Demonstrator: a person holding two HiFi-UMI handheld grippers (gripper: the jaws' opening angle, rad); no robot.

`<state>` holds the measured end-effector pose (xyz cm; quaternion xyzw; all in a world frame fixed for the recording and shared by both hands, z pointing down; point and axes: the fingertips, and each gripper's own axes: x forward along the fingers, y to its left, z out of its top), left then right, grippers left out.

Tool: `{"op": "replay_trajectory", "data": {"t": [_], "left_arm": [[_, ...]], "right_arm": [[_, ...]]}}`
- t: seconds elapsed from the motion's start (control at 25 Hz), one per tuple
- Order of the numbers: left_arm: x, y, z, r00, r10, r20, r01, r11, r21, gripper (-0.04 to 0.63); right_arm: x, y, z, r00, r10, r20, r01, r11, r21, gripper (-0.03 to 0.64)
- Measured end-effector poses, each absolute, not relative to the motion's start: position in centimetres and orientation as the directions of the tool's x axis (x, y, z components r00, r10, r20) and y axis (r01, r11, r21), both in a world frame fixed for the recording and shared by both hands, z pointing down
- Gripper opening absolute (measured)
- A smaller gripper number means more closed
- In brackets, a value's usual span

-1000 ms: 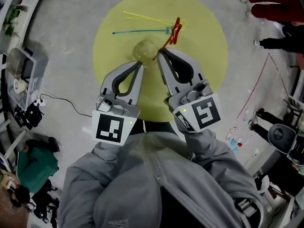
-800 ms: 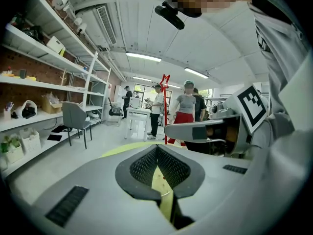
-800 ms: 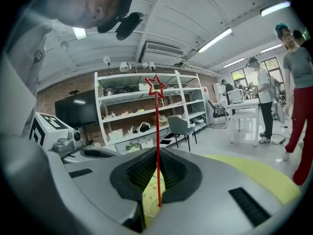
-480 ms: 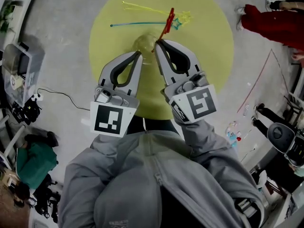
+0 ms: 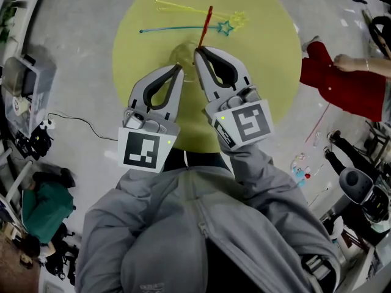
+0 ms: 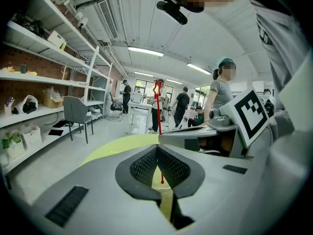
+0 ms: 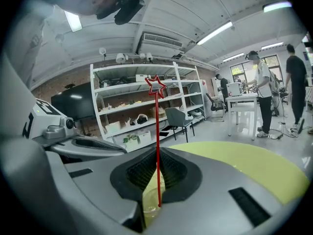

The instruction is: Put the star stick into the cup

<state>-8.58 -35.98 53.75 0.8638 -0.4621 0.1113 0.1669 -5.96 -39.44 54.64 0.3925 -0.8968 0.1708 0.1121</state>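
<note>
The right gripper (image 5: 197, 50) pinches the light, thin, probably bendy red star stick (image 5: 205, 26) low on its shaft, upright, tip at the clear cup (image 5: 182, 55), while the left gripper (image 5: 179, 68) is closed, empty.

1. The star stick (image 7: 157, 146) is red all along (its outlined star too).
2. The table (image 5: 269, 60) is plain yellow-green.
3. The cup (image 7: 151, 205) is clear and takes the table's yellow-green tint.
4. The blue stick (image 5: 177, 29) is turquoise-blue; the yellow sticks (image 5: 183, 8) are pale yellow.
5. The left gripper (image 5: 178, 69) and right gripper (image 5: 197, 52) are grey with black ribbed pads, and their cubes carry black-and-white square markers.
6. The jacket (image 5: 201, 237) is grey.
</note>
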Motion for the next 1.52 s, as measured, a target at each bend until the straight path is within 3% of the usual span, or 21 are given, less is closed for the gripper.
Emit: {"op": "replay_trajectory", "data": {"t": [0.76,1.52], "left_arm": [[-8.3,-35.0,53.9,0.552,-0.753,0.358,-0.833,-0.521,0.187,0.017],[-8.0,-33.7,52.3,0.542,-0.761,0.357,-0.838,-0.521,0.162,0.017]], "right_arm": [[-6.2,-38.5,57.6,-0.652,-0.617,0.441,-0.752,0.600,-0.273,0.037],[-4.9,-36.5,56.0,-0.629,-0.624,0.464,-0.770,0.584,-0.257,0.037]]}}
